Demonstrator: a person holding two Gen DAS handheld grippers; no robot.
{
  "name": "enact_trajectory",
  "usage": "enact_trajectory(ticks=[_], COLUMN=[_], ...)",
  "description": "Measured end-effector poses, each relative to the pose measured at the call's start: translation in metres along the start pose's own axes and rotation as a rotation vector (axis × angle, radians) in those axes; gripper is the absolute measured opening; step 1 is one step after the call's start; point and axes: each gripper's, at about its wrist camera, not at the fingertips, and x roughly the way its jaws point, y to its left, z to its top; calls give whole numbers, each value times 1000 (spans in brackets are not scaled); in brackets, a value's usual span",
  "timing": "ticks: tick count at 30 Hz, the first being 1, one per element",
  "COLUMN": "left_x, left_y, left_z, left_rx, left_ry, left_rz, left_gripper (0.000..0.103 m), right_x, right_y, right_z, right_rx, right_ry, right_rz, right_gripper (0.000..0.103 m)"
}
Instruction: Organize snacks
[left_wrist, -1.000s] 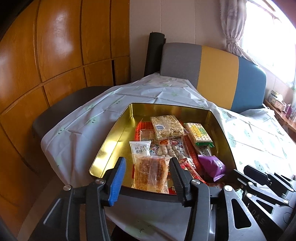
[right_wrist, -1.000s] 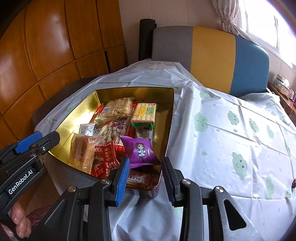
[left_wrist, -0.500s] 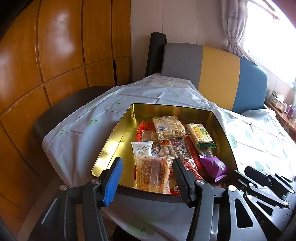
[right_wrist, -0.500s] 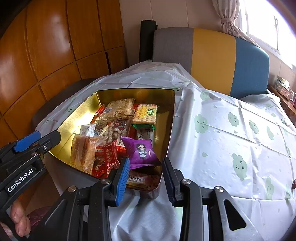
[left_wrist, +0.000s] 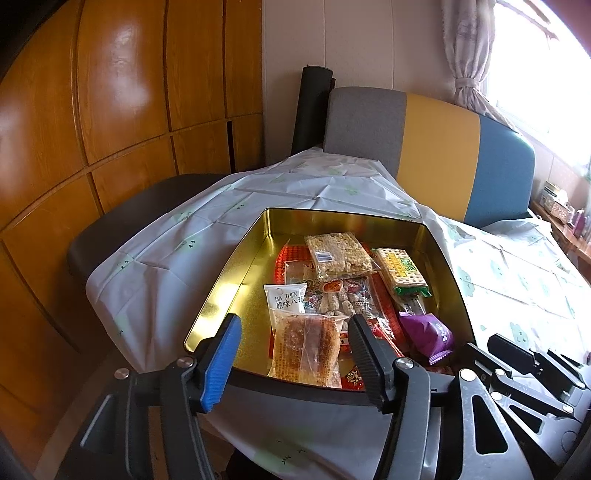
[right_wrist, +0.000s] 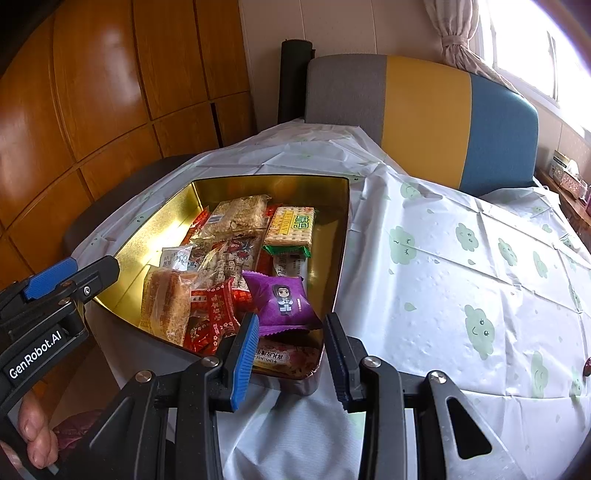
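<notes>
A gold tin (left_wrist: 236, 266) sits at the near left corner of the table, on a white tablecloth (right_wrist: 461, 280) printed with green clouds. The left gripper (left_wrist: 293, 356) hovers over the tin's near rim; its jaws have just been opening and stand released, pressing on nothing, with a clear-wrapped brown cake (left_wrist: 306, 347) lying in the tin beyond them. Behind the cake lies a white sachet (left_wrist: 284, 297), farther back a puffed-grain bar (left_wrist: 338, 253), then a cracker pack (left_wrist: 402, 271) to the right. At the tin's near right sits a purple packet (right_wrist: 282, 299), beside red packets (right_wrist: 218, 314). The right gripper (right_wrist: 290, 354) hangs there, jaws parted and empty.
</notes>
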Motion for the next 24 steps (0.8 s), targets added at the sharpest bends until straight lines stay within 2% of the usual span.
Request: enact_trajectory(ticks=[24], left_x=[-2], left_y=[-1], left_z=[-1], left_rx=[5], left_ry=[3], left_rz=[5], left_gripper=[65], right_x=[1], right_y=[-3], right_z=[-5], right_rx=[4], right_ry=[7], right_rz=[3], right_gripper=[37])
